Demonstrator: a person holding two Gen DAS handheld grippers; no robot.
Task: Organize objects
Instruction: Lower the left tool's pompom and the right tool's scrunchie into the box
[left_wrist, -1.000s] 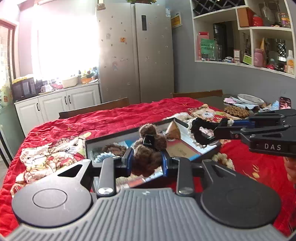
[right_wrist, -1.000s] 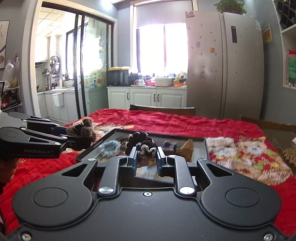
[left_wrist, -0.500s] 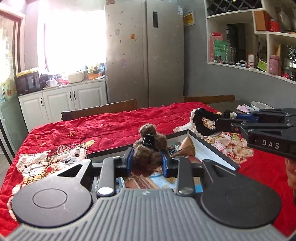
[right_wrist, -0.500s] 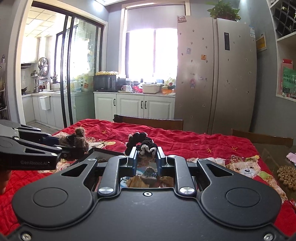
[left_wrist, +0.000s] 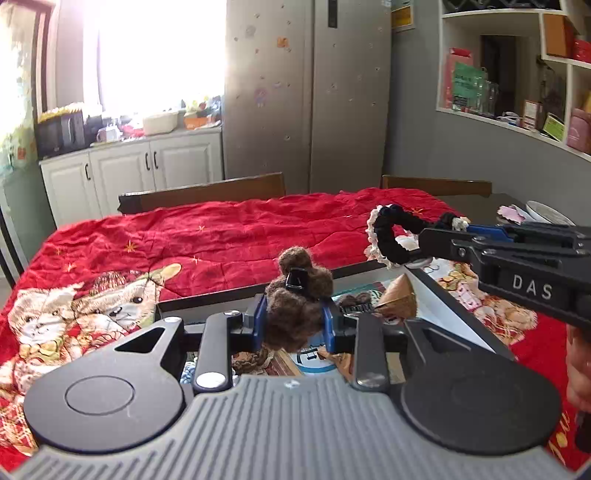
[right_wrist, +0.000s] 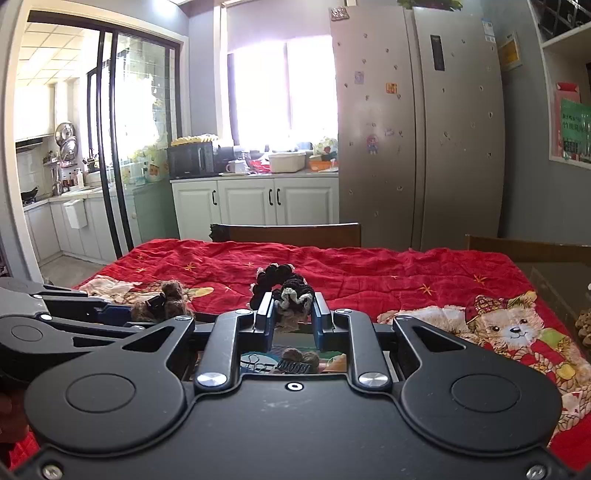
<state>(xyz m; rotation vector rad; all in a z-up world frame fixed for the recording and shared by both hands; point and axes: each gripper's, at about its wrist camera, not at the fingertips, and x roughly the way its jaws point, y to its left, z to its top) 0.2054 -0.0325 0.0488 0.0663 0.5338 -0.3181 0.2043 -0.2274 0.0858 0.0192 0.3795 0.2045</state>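
Carrying stage | left gripper (left_wrist: 295, 325) pinching fuzzy brown wool hair clip (left_wrist: 297, 306) | right gripper (right_wrist: 293, 321) pinching black-and-cream crocheted scrunchie (right_wrist: 284, 291) | both aloft above dark rectangular tray (left_wrist: 454, 302) | placement judged outstanding

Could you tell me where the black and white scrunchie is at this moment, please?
The black and white scrunchie is clamped in the right gripper, held above the red blanket just right of the left gripper's brown fuzzy hair clip.
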